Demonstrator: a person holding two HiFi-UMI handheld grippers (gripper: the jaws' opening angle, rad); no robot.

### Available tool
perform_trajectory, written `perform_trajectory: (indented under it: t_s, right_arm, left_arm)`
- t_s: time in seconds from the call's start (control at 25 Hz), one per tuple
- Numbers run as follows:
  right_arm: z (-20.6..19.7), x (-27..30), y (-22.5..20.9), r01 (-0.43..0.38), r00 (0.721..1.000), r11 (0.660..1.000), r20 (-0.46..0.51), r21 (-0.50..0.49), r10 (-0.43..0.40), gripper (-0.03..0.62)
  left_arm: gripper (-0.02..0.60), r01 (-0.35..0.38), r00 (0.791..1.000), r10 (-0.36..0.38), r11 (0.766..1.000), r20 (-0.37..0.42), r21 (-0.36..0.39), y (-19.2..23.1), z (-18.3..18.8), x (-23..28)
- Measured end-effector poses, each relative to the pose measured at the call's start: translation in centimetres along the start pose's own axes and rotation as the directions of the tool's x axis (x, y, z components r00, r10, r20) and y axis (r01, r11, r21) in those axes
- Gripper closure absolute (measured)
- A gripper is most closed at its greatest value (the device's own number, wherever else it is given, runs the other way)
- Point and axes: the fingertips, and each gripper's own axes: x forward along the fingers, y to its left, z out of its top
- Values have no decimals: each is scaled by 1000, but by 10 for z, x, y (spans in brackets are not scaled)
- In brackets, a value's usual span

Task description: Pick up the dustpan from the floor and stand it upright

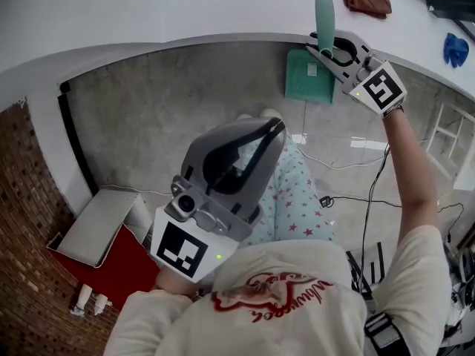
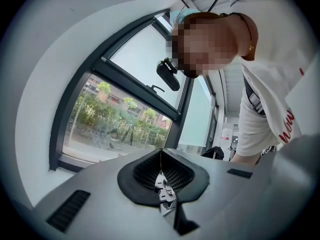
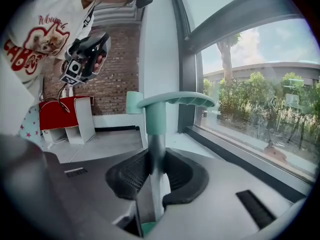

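Observation:
The teal dustpan (image 1: 308, 76) hangs upright from its long handle (image 1: 324, 10) close to the white window ledge. Whether its pan touches the grey floor I cannot tell. My right gripper (image 1: 320, 50) is shut on the handle's shaft. In the right gripper view the shaft (image 3: 156, 134) rises between the jaws of that gripper (image 3: 152, 164), and the teal grip (image 3: 172, 100) tops it. My left gripper (image 1: 276, 127) is held near my body, shut and empty. In the left gripper view its jaws (image 2: 161, 156) meet in front of a window.
A red box with a grey lid (image 1: 111, 265) stands at the lower left by a brick wall (image 1: 30, 221). Cables (image 1: 356, 199) trail over the floor at the right. A brown cloth (image 1: 366, 1) lies on the ledge (image 1: 223, 13).

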Motion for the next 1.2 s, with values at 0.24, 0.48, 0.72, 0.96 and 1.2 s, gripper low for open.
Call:
perform_trajectory:
  t_s: [0.24,0.48,0.72,0.96,1.2]
  right_arm:
    - [-10,-25,-20,49,999,998,20,28,-50,503]
    - [-18,-43,-19,24,999,1000,33,11,-24,503]
    - [-26,-63,-25,31,998,999,62,37,-33,503]
    - [-38,-88,-31,88,989,992,108,90,-97,505]
    - [-50,-101,-39,190,976,978,91,89,-198,508]
  left_arm:
    - [563,58,998,-58,998,-35,-1,-13,-10,18]
    - [563,96,993,-96,995,-72,-3,-27,-23,42]
    - [561,117,989,-116,993,-92,9,-40,-34,67]
    - [563,116,988,-113,993,-109,25,-58,-40,76]
    - [562,106,989,-101,994,-110,40,-69,-43,74]
